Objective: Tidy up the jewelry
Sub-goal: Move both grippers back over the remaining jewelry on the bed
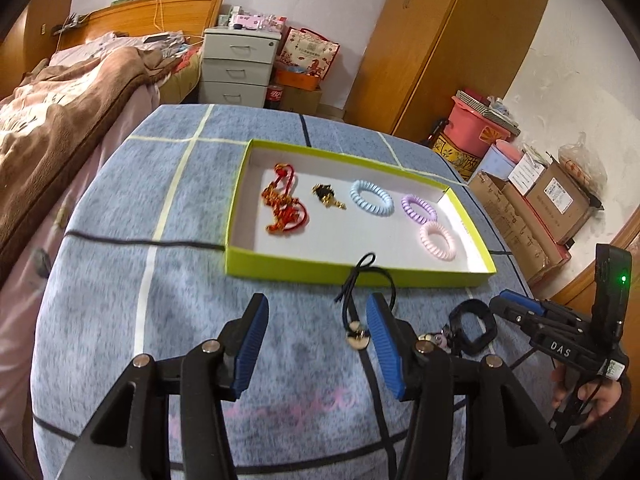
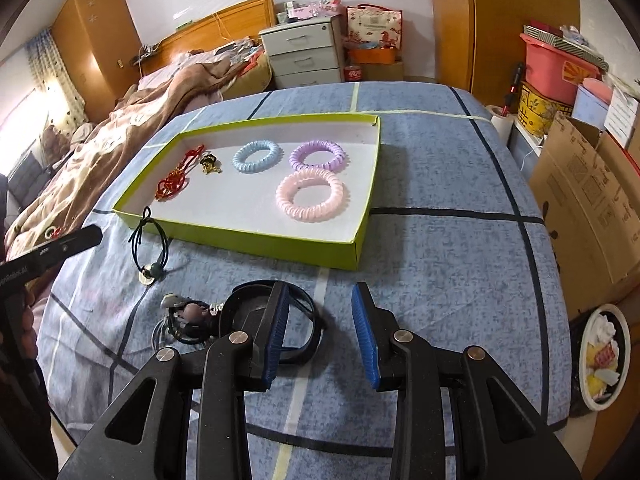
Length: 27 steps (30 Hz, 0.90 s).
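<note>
A shallow green tray (image 1: 352,274) (image 2: 248,236) lies on the blue checked table. It holds a red knot ornament (image 1: 282,206) (image 2: 176,182), a small black-gold piece (image 1: 326,196) (image 2: 209,163), and blue (image 1: 372,197) (image 2: 256,156), purple (image 1: 418,208) (image 2: 318,155) and pink (image 1: 437,240) (image 2: 310,196) coil hair ties. A black hair tie with a charm (image 1: 356,312) (image 2: 150,252) lies in front of the tray, beside a black band (image 1: 474,326) (image 2: 296,334) and a keychain figure (image 2: 192,314). My left gripper (image 1: 316,344) is open beside the charm. My right gripper (image 2: 320,336) is open over the band.
A bed with a brown blanket (image 1: 60,120) lies left of the table. A white drawer unit (image 1: 238,68) and a wooden wardrobe (image 1: 432,40) stand behind. Cardboard boxes (image 1: 540,216) and a pink tub (image 1: 472,126) stand at the right, a bowl (image 2: 602,356) on the floor.
</note>
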### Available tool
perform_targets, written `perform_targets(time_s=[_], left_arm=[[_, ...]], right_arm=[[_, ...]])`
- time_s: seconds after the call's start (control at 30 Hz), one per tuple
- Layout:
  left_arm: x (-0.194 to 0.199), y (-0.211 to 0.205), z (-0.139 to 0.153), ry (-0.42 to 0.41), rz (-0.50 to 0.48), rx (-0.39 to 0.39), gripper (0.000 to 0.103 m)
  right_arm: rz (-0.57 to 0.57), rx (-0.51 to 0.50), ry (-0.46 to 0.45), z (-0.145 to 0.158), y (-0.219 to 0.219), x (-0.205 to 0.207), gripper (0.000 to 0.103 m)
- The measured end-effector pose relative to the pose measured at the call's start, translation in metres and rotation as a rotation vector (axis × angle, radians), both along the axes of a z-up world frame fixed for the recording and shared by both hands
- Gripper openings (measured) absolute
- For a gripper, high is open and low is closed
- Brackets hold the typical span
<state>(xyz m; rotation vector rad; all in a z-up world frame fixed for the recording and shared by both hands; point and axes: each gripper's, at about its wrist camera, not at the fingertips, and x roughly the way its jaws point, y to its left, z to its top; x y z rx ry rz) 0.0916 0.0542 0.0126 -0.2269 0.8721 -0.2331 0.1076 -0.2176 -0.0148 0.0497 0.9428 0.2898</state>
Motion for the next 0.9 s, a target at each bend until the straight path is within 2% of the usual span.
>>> perform_targets(time_s=[0.2, 0.33, 0.5, 0.73, 0.9], left_arm=[[-0.012, 0.003, -0.010, 0.024, 0.018, 0.000, 0.055], [-0.018, 0.005, -0.016, 0.041, 0.033, -0.002, 0.055], [-0.022, 0.005, -0.019, 0.051, 0.032, 0.008, 0.055], [-0.024, 0.005, -0.020, 0.059, 0.036, 0.008, 0.055], [-0.022, 0.000, -0.022, 0.063, 0.022, 0.008, 0.055]], right_arm=[[0.064, -0.038, 0.027, -0.008, 0.009, 0.000, 0.035], [0.085, -0.065, 0.051, -0.013, 0.014, 0.003, 0.054], [0.088, -0.081, 0.077, -0.017, 0.014, 0.007, 0.054], [0.074, -0.084, 0.065, -0.016, 0.013, 0.003, 0.053], [0.058, -0.064, 0.057, -0.017, 0.010, -0.001, 0.039]])
